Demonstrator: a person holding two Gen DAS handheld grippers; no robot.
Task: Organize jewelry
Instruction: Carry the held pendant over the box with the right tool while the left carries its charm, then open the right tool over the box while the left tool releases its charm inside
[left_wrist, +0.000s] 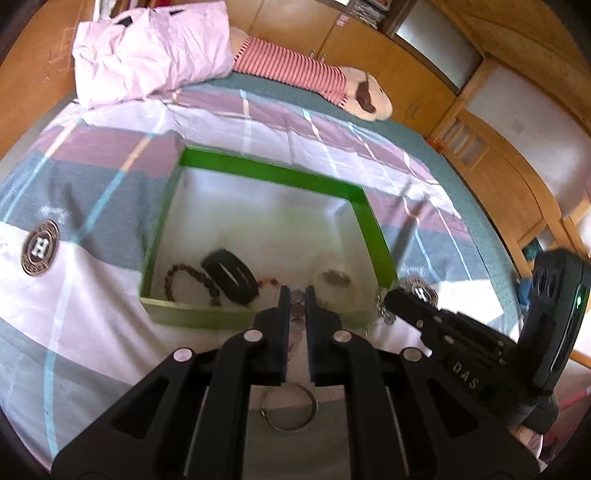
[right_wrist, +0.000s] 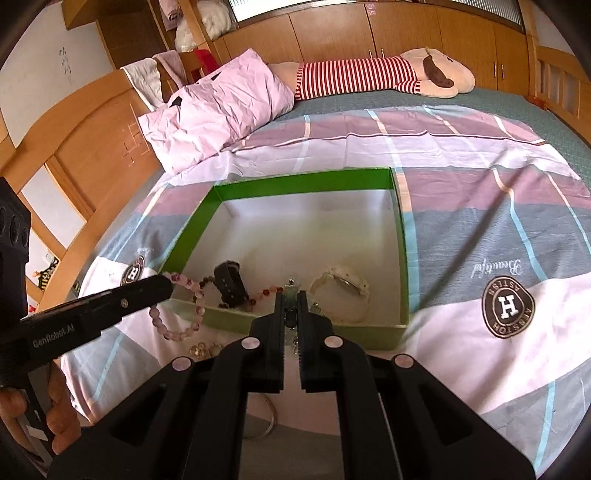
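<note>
A green box lies on the bed. It holds a black watch, a dark bead bracelet, a white watch and a reddish bead string. My left gripper is shut on a pink bead bracelet that hangs over the box's near left corner. My right gripper is shut on a small silver and green piece of jewelry above the box's near wall. A silver bangle lies on the sheet below the left gripper.
Small clear beads lie on the sheet before the box. A pink pillow and a striped plush toy lie at the head of the bed. Wooden cabinets stand behind it.
</note>
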